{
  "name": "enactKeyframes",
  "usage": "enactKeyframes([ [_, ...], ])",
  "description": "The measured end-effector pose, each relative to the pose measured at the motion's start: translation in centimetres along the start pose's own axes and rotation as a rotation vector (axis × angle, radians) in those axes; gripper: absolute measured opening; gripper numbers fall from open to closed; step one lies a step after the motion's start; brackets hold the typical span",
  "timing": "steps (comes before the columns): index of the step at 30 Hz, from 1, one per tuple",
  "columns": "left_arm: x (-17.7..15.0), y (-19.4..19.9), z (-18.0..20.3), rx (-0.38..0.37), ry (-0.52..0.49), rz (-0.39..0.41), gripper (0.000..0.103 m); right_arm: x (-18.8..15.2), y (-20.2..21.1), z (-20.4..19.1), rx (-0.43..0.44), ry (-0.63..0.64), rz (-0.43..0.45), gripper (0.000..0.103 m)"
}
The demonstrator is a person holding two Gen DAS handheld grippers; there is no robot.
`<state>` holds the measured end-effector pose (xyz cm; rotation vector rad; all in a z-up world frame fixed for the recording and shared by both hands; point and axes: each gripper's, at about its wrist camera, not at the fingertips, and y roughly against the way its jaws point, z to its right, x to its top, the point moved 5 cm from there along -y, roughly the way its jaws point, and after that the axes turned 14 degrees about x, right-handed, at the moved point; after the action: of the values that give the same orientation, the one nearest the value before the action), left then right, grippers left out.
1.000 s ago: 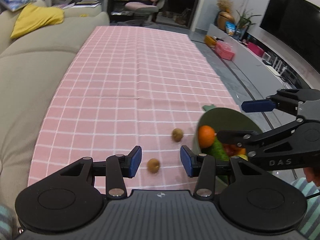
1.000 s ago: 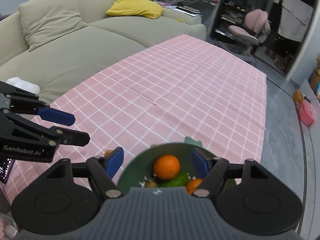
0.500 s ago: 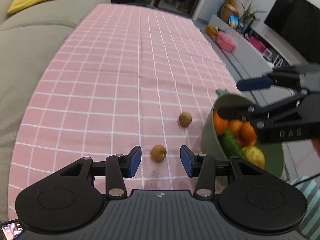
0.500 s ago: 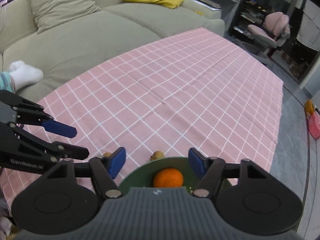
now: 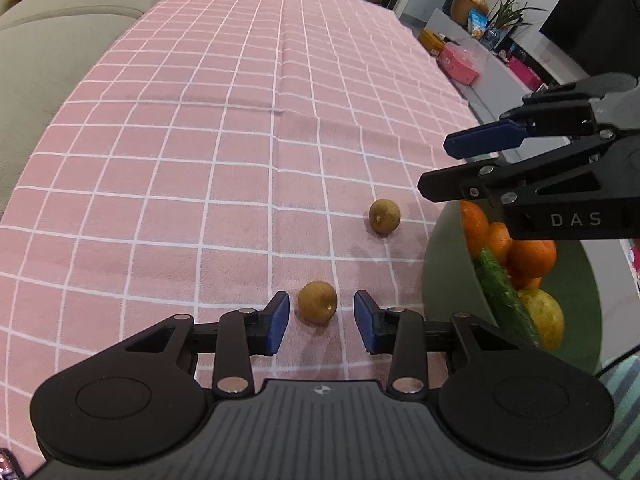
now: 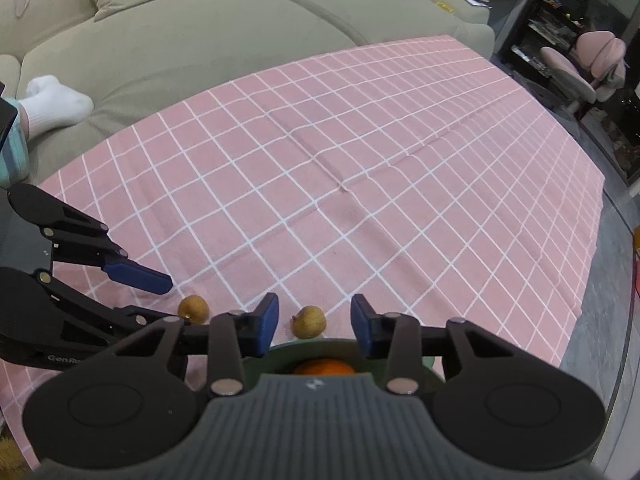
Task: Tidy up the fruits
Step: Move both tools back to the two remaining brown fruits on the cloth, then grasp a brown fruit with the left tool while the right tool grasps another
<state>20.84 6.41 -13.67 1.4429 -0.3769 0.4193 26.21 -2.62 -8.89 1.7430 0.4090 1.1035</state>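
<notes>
Readable marks: "DAS" in pale letters on the side of the right gripper [image 5: 452, 168]; "GenRo…", cut off, on the body of the left gripper [image 6: 158, 300] in the right wrist view.

Count:
- Small brown round fruits on the pink checked tablecloth [image 5: 200, 152]: two.
- Green bowl [image 5: 444, 268]: one, at the cloth's near right corner, partly over the table edge.
- In the bowl, as far as visible: about three orange fruits [image 5: 534, 254], one cucumber [image 5: 502, 292], one yellowish fruit [image 5: 546, 318]. Part of the contents is hidden by the right gripper.

Near brown fruit [image 5: 317, 302] lies close to the near edge of the cloth, between the blue pads of the left gripper. Its jaws have just been closing; small gaps remain on both sides, so nothing is grasped. Far brown fruit [image 5: 384, 216] lies just left of the bowl rim. The right gripper hangs above the bowl; its jaws have also just been closing, pads apart, empty.
</notes>
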Motion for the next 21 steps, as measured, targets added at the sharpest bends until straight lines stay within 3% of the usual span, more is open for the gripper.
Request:
enactKeyframes([
  [6,0.2,-1.3,0.5,0.010,-0.016,-0.018,0.036,0.2,-1.2,0.5,0.036,0.033,-0.043,0.037],
  [12,0.2,-1.6,0.7,0.021,-0.032,-0.018,0.027,0.4,-3.0,0.7,0.062,0.074,-0.142,0.035],
  [21,0.6,-0.7,-0.1,0.024,0.002,0.003,0.026,1.4,-6.1,0.6,0.079,0.077,-0.312,0.030],
])
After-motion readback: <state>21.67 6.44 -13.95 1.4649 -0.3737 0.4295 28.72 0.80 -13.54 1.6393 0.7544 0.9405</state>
